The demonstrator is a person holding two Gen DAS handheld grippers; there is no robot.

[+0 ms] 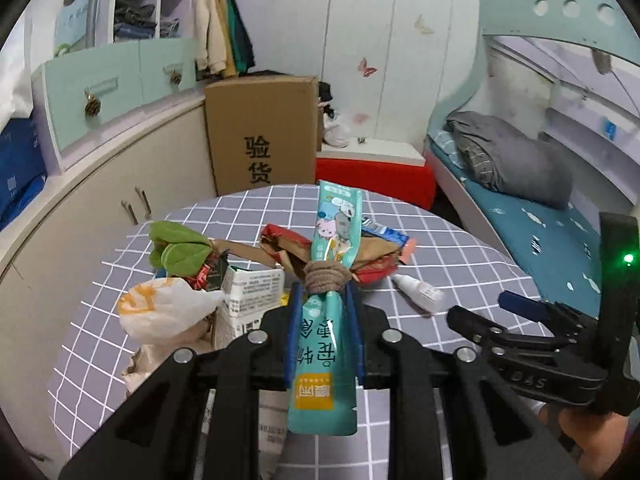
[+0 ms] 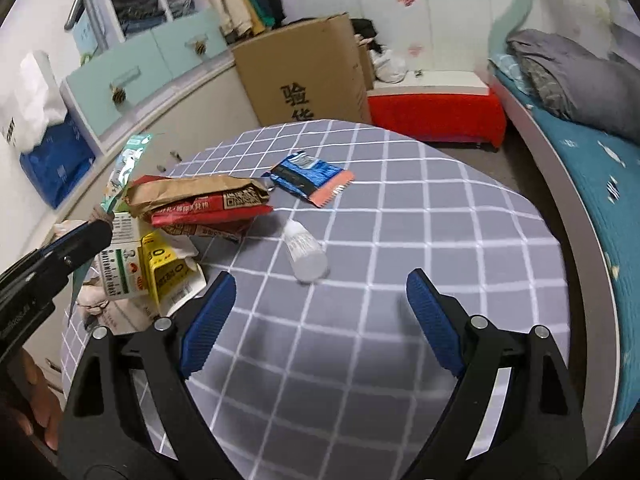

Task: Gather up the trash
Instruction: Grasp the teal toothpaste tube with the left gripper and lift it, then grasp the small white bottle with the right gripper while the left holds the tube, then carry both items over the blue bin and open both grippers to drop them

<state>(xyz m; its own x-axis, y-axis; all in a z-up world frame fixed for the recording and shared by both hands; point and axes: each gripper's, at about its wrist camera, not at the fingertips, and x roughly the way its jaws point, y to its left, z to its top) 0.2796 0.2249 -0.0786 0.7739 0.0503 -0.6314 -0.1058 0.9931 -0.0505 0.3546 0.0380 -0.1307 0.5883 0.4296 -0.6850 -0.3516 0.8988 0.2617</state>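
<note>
Left wrist view: left gripper (image 1: 323,300) clenching teal pouch (image 1: 330,320), holding it above checked table (image 1: 460,264) over trash pile (image 1: 224,280). Advise firm grip while carrying off.

Right wrist view: right gripper (image 2: 320,320) spread wide, hovering near small white bottle (image 2: 305,249). Advise straddling bottle before closing.

Bare tablecloth (image 2: 420,220) right of the trash heap (image 2: 192,208).
</note>
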